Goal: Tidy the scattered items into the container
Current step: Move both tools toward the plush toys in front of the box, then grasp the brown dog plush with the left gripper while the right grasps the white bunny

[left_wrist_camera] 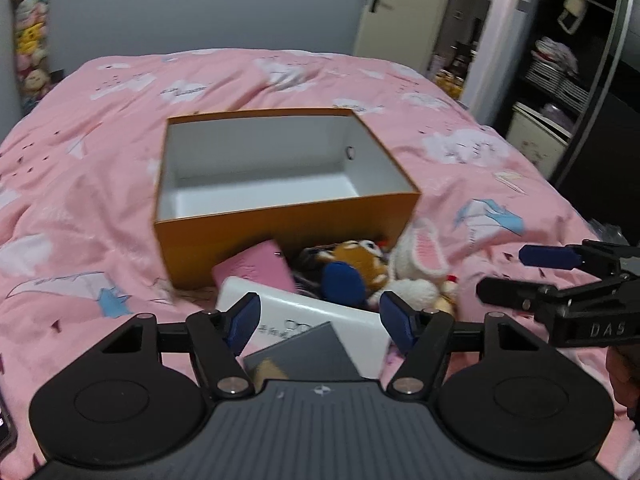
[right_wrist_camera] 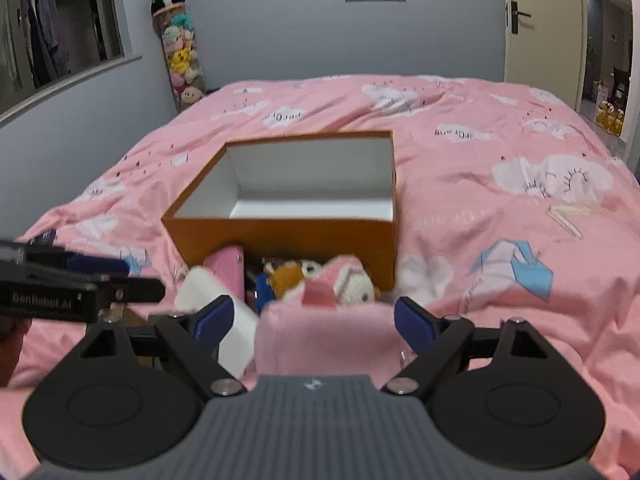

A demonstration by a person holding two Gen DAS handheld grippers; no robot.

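An open orange box [left_wrist_camera: 280, 232] with a white inside stands on the pink bed; it also shows in the right wrist view [right_wrist_camera: 288, 236]. In front of it lie a pink case [left_wrist_camera: 256, 268], a white box [left_wrist_camera: 312, 312], a grey booklet [left_wrist_camera: 308, 352], an orange plush [left_wrist_camera: 356, 260] and a white bunny plush [left_wrist_camera: 420, 264]. My left gripper [left_wrist_camera: 320, 322] is open above the white box and the grey booklet. My right gripper [right_wrist_camera: 314, 318] is open above a fold of pink quilt, just short of the bunny plush [right_wrist_camera: 352, 280]. The right gripper also shows in the left wrist view [left_wrist_camera: 516, 276].
The pink quilt [right_wrist_camera: 480, 200] covers the whole bed. A dark wardrobe with shelves [left_wrist_camera: 568, 80] stands at the right, a door [left_wrist_camera: 396, 4] behind. A column of plush toys [right_wrist_camera: 180, 52] hangs in the far left corner.
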